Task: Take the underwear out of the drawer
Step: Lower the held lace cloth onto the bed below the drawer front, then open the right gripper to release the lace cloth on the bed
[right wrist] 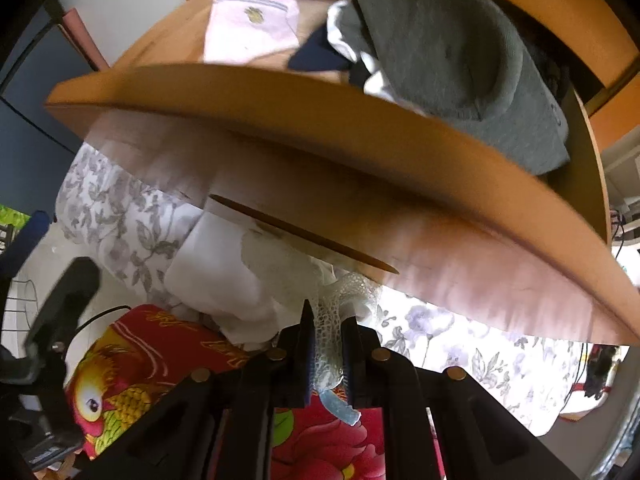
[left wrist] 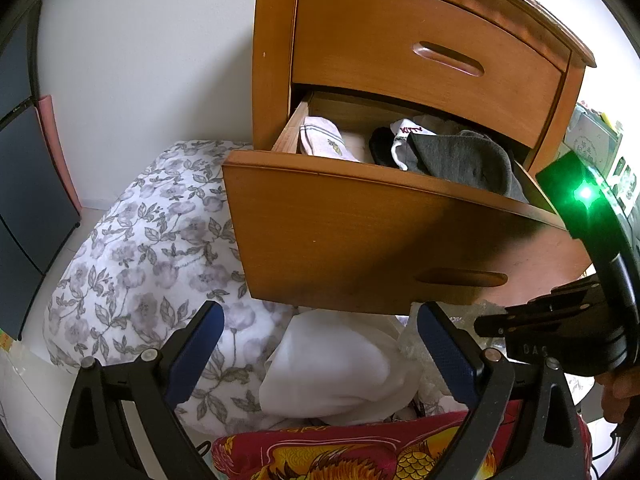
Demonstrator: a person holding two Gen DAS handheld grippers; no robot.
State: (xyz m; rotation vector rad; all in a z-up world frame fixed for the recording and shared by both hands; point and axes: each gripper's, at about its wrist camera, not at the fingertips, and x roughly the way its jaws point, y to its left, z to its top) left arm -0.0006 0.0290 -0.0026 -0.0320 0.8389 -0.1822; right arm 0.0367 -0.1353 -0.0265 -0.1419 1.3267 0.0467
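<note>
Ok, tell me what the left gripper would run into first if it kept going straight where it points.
Most likely the white cloth heaped below the open drawer. It sits straight ahead between the open left gripper fingers, with the drawer front just above that line. Depth is hard to judge through the fisheye.

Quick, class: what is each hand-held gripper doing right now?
Left hand-held gripper: open, empty.
Right hand-held gripper: shut on white lace underwear.

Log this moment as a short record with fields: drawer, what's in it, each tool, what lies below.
drawer: lower one, pulled open; upper one shut
contents: pale pink sock, grey garment, dark and white pieces between them
right tool: shut on white lace garment, below the drawer front
left tool: open, holding nothing
below: floral bedding, white cloth, red cloth with gold fish
</note>
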